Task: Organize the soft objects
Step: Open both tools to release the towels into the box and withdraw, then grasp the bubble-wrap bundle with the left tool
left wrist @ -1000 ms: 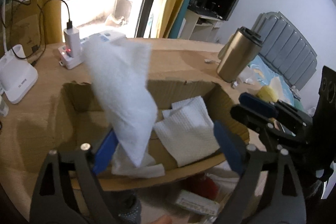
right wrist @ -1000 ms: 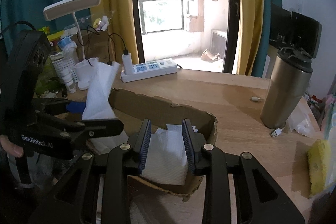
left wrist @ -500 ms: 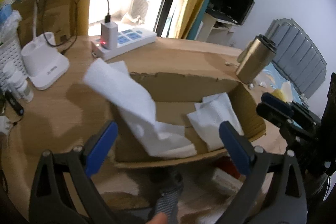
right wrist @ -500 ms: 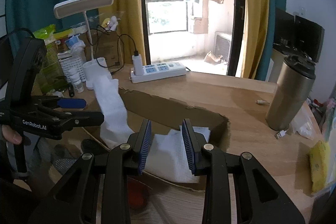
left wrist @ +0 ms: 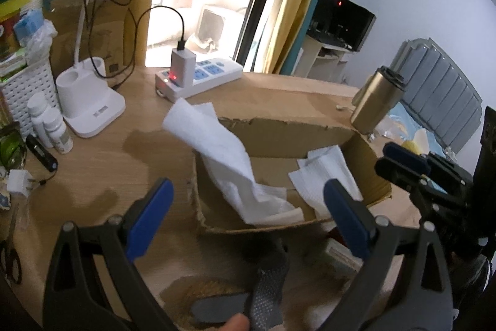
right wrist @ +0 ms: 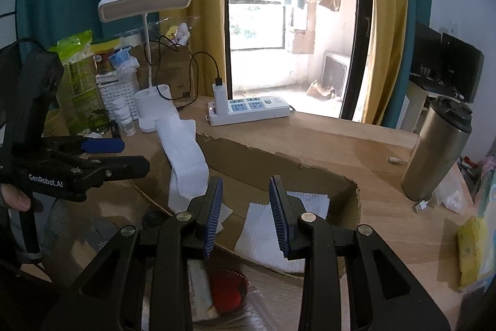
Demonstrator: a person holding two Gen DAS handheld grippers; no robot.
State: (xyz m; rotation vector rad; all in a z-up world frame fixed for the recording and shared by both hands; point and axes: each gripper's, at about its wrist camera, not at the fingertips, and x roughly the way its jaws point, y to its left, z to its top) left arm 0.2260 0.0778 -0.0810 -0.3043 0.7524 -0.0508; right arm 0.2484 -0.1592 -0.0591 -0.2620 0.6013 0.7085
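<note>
A white paper towel [left wrist: 226, 157] hangs over the left wall of an open cardboard box [left wrist: 279, 132], one end inside, the other end sticking out over the rim; it also shows in the right wrist view [right wrist: 183, 154]. A second white towel [left wrist: 325, 176] lies flat in the box's right part [right wrist: 272, 228]. My left gripper [left wrist: 248, 213] is open and empty, in front of the box. My right gripper [right wrist: 245, 213] is open and empty, with a narrow gap, above the box's near edge [right wrist: 353, 207].
A steel tumbler [right wrist: 437, 151] stands right of the box. A white power strip [right wrist: 251, 110], a lamp base [left wrist: 90, 104], small bottles [left wrist: 49, 126] and a white basket [left wrist: 21, 86] are behind and left. A yellow sponge [right wrist: 471, 253] lies far right. Clutter lies below the table edge [right wrist: 226, 287].
The left gripper let go of the towel and pulled back and up, jaws wide. The towel dropped and now drapes over the box's left wall. The right gripper lifted slightly.
</note>
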